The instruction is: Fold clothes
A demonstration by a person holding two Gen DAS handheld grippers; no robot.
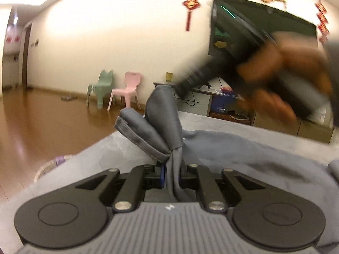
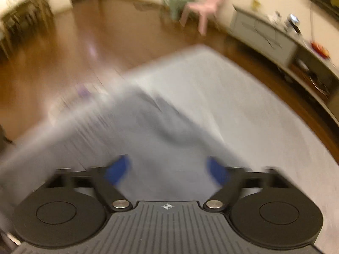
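Observation:
A blue-grey garment (image 1: 228, 148) lies spread over the grey table (image 1: 199, 119). My left gripper (image 1: 172, 169) is shut on a bunched hem of it, and the pinched fabric stands up in two folds ahead of the fingers. In the right wrist view the same garment (image 2: 152, 131) shows as a motion-blurred heap on the table (image 2: 243, 105). My right gripper (image 2: 168, 170) hovers above it, open, its blue pads (image 2: 117, 172) wide apart with nothing between them. A blurred hand (image 1: 281, 74) holds that right gripper high at the upper right of the left wrist view.
A green chair (image 1: 101, 87) and a pink chair (image 1: 127, 90) stand by the far wall on the wooden floor. A low cabinet (image 2: 275, 42) with small items runs along the right wall. A woven basket (image 1: 50, 165) sits beside the table's left edge.

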